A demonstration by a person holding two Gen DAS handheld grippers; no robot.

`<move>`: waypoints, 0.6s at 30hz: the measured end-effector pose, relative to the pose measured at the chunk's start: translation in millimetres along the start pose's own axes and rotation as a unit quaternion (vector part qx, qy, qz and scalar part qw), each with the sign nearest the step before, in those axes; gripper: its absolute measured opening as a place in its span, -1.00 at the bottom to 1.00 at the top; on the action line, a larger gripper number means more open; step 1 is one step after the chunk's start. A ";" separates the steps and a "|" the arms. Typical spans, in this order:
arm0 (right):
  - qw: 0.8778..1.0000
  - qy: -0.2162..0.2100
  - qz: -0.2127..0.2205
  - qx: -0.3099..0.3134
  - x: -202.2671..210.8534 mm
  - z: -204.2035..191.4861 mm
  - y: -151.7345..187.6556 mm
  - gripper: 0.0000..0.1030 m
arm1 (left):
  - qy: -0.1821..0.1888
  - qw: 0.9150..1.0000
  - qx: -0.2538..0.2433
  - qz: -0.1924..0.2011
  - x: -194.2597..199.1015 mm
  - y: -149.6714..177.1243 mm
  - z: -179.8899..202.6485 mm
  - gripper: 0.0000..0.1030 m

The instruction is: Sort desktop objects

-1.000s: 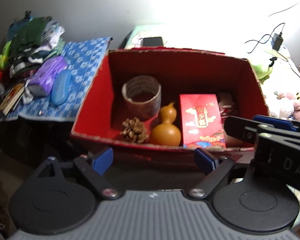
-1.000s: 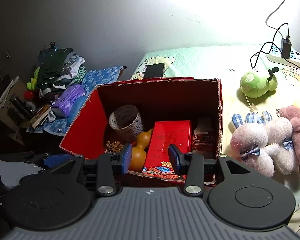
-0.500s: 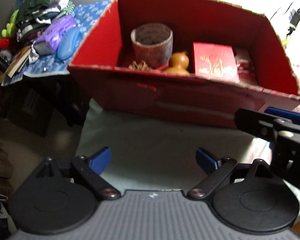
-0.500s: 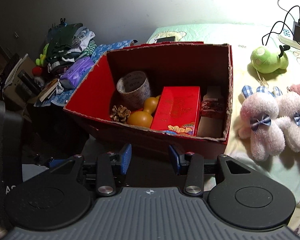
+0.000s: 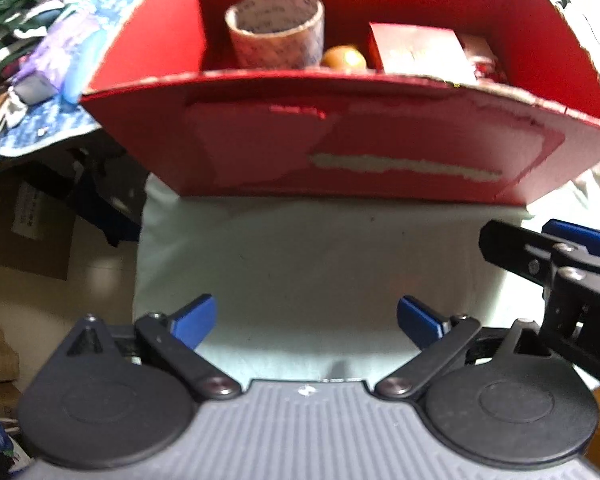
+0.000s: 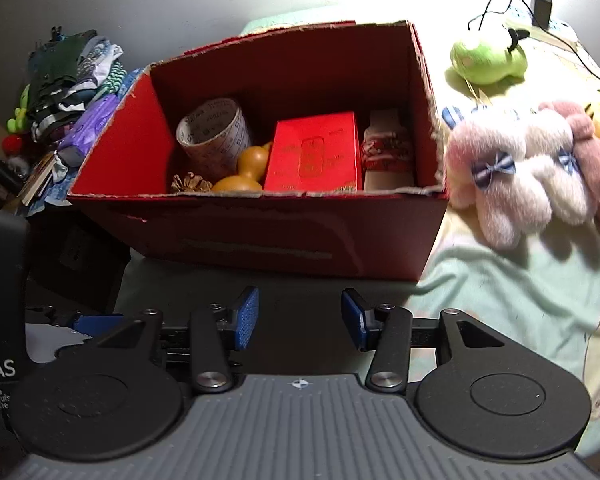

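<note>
Hovering before the red box (image 6: 260, 236), my left gripper (image 5: 306, 320) spreads wide, its jaws just opening (nothing between); inside the box, left to right: tape roll (image 6: 214, 136), gourd (image 6: 244, 172), red packet (image 6: 316, 152). My right gripper (image 6: 300, 316) stands part-open, empty, jaws just widening.

An open red cardboard box (image 6: 260, 236) with ragged top edges sits on a pale green sheet. Inside it, from left to right, stand a roll of printed tape (image 6: 214, 138) tilted on its side, a small pine cone (image 6: 191, 183), an orange gourd (image 6: 246, 172), a red gift box (image 6: 314, 152) lying slanted, and a cream package (image 6: 388, 148) banded in red.
</note>
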State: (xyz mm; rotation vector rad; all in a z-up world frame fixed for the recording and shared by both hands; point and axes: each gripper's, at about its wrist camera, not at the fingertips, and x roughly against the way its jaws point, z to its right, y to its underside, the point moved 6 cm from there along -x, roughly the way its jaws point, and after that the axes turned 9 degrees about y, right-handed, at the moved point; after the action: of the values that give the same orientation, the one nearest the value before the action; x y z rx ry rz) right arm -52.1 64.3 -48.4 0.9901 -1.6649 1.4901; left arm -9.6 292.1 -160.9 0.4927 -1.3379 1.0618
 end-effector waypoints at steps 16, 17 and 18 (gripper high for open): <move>0.996 0.054 0.007 -0.071 5.0 -12.3 16.0 0.09 | 0.037 0.994 -0.098 -0.009 1.0 -6.1 -9.0 0.91; 0.996 0.056 0.009 -0.072 5.9 -13.5 15.7 0.09 | 0.038 0.994 -0.100 -0.005 3.4 -7.1 -10.9 0.91; 0.996 0.059 0.011 -0.072 6.6 -15.1 15.0 0.09 | 0.037 0.994 -0.100 -0.001 5.6 -8.4 -13.6 0.91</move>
State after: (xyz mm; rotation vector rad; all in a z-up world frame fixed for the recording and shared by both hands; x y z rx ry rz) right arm -68.4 79.4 -48.1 0.7935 -1.6779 1.3934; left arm 4.1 301.1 -156.4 0.3017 -1.3613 0.9242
